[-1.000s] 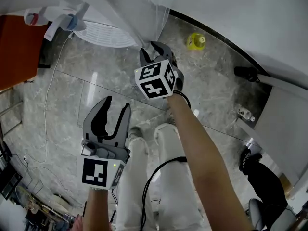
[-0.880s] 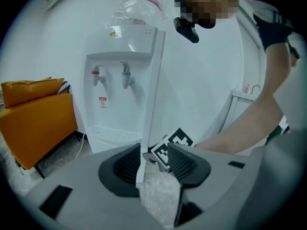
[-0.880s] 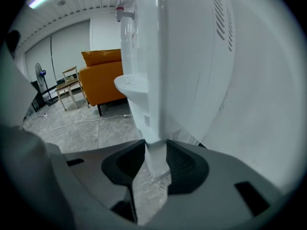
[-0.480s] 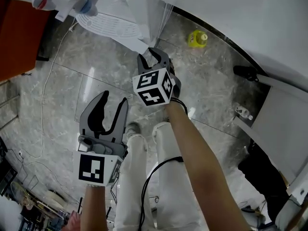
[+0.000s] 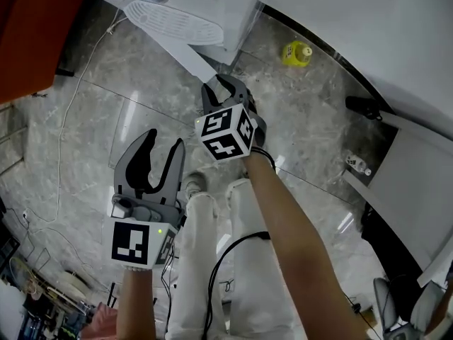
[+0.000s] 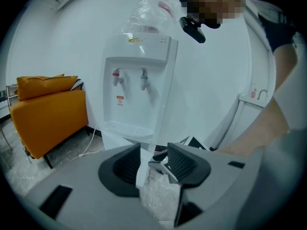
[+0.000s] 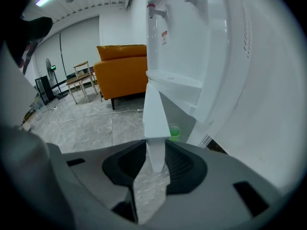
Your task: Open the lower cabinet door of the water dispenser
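The white water dispenser (image 6: 139,80) stands at the top of the head view (image 5: 212,6). Its lower cabinet door (image 5: 185,54) stands ajar, a white panel that swings out over the floor. My right gripper (image 5: 225,85) has the door's free edge (image 7: 154,123) between its pads; the jaws have just been closing and now press on that edge (image 7: 156,164). My left gripper (image 5: 159,147) hangs open over the floor to the left and lower, with nothing between its jaws (image 6: 151,164). In the left gripper view the door edge (image 6: 143,169) shows beyond them.
An orange sofa (image 6: 48,104) stands left of the dispenser. A white cable (image 5: 67,119) trails across the marble floor. A yellow-green bottle (image 5: 296,52) sits by the curved wall, and a black shoe (image 5: 368,108) lies further right. The person's white trouser legs (image 5: 226,261) are below.
The right gripper has drawn back from the dispenser with the door's edge, and the door now stands further out. The left gripper has drifted a little lower in the head view.
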A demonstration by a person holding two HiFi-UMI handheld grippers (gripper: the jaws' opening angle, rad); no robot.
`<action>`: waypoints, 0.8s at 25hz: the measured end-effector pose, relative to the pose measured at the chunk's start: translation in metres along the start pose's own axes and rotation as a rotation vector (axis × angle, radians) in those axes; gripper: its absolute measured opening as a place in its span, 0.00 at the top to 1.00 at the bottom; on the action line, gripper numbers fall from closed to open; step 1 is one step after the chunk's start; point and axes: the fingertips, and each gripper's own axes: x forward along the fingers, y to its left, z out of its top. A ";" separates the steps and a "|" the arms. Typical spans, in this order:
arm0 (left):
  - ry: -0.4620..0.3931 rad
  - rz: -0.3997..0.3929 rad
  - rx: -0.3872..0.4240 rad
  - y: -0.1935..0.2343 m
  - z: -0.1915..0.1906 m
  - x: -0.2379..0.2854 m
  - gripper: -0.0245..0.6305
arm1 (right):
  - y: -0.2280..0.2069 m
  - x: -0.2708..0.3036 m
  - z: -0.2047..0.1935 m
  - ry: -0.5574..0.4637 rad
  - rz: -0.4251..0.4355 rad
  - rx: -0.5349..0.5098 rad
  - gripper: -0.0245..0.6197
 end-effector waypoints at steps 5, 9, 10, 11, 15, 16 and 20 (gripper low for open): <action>-0.005 0.016 -0.030 0.003 0.002 -0.005 0.70 | 0.011 0.000 -0.001 0.020 0.011 -0.080 0.81; 0.001 0.023 -0.037 0.006 -0.002 -0.010 0.70 | 0.016 -0.001 -0.002 0.030 0.038 -0.111 0.96; -0.003 0.022 -0.038 0.006 -0.001 -0.010 0.70 | 0.016 -0.002 -0.002 0.029 0.044 -0.118 0.96; -0.006 0.021 -0.039 0.006 0.000 -0.009 0.70 | 0.015 -0.004 -0.001 0.026 0.045 -0.123 0.96; -0.005 0.017 -0.048 0.005 0.000 -0.005 0.70 | 0.008 -0.016 0.002 0.001 0.031 -0.097 0.96; -0.003 0.016 -0.054 0.004 0.000 -0.003 0.70 | 0.005 -0.021 0.002 -0.006 0.026 -0.088 0.96; 0.005 0.020 -0.084 0.001 -0.003 0.011 0.70 | -0.009 -0.047 0.001 -0.042 -0.001 -0.049 0.96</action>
